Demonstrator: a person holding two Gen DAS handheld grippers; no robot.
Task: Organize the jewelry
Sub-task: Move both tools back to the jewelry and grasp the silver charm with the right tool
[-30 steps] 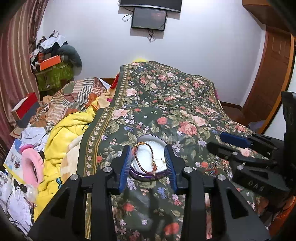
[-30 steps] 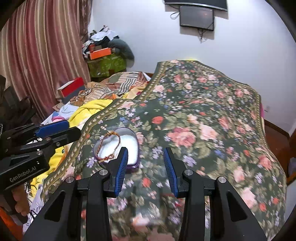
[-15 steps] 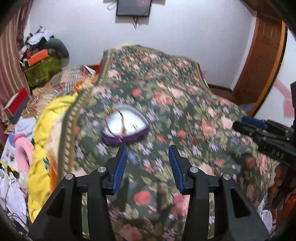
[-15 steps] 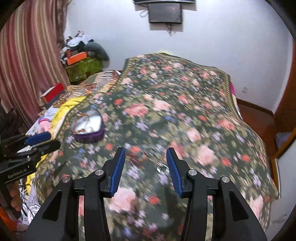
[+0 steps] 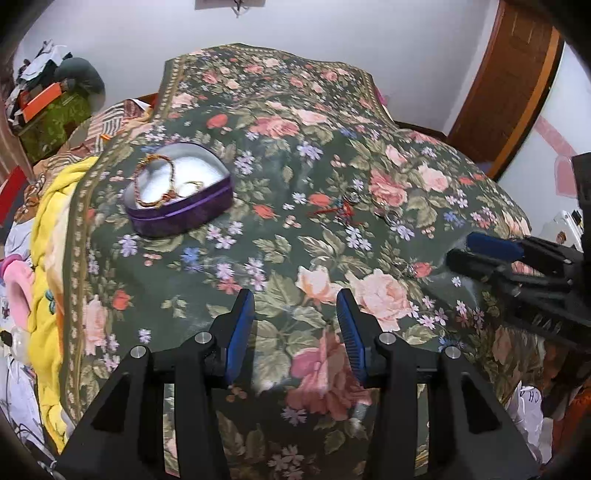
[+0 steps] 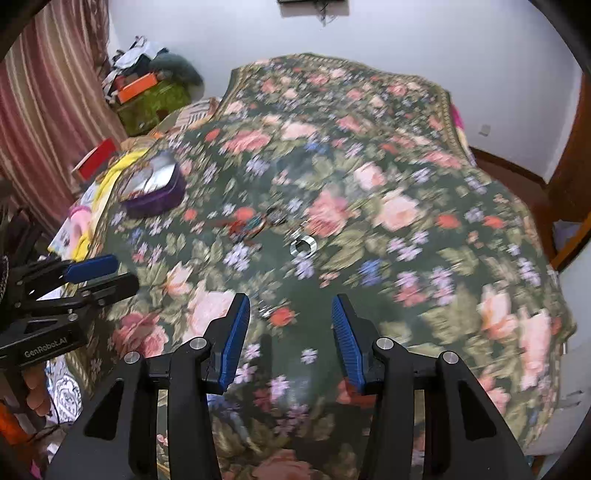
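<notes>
**Two empty grippers over the flowery bed**

The left gripper (image 5: 295,314) is nearest. Its blue fingers are spread wide apart and hold nothing. It hangs over the flowery blanket (image 5: 332,258). The right gripper (image 6: 290,317) is the same: fingers wide apart, nothing between them.

A bit farther out, some small jewelry lies loose on the blanket. There is a shiny silver ring (image 6: 303,246). Next to it is a tangle of red thread jewelry (image 5: 341,212). It is too small and blurry to tell just what it is.

Farther back on the left sits a purple heart-shaped box (image 5: 179,218). It is open and white inside. In it lies a braided red and gold bracelet (image 5: 153,181), and beside that a small gold ring (image 5: 194,183).

Beyond the bed is a white wall (image 5: 332,33).
</notes>
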